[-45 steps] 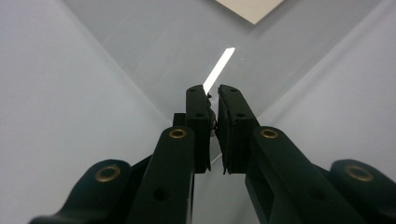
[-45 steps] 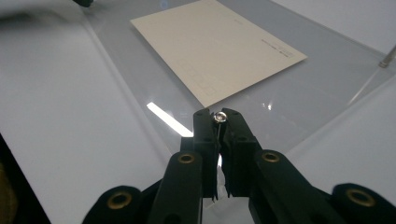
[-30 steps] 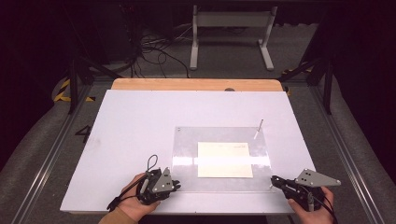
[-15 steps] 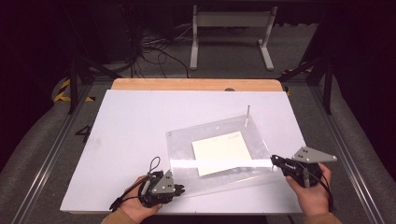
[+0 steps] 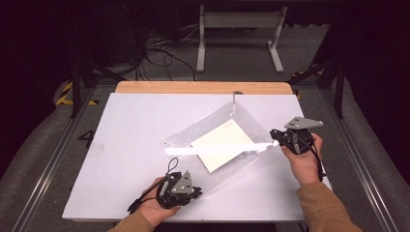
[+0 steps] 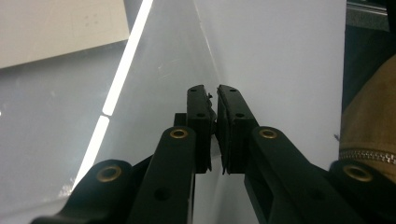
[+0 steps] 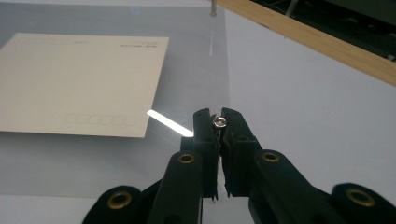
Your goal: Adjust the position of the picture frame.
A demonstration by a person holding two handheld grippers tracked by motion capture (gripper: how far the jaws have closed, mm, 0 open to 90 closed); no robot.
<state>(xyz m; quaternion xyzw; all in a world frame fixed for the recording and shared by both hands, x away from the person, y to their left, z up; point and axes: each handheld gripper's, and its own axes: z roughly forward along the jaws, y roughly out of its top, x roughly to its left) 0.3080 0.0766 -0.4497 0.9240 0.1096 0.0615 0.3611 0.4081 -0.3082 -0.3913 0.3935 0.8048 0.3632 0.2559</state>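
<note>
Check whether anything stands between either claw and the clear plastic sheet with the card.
Nothing visible does. The left claw is shut on the near edge of the clear sheet, and the right claw is shut on a corner post at the sheet's right edge. The cream card lies mid-sheet, away from both.

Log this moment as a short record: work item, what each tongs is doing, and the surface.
item: clear plastic sheet over a cream card, lying askew
left tongs: shut on the sheet's near edge
right tongs: shut on the sheet's corner at a small metal stud
far corner: upright metal pin
surface: white board
</note>
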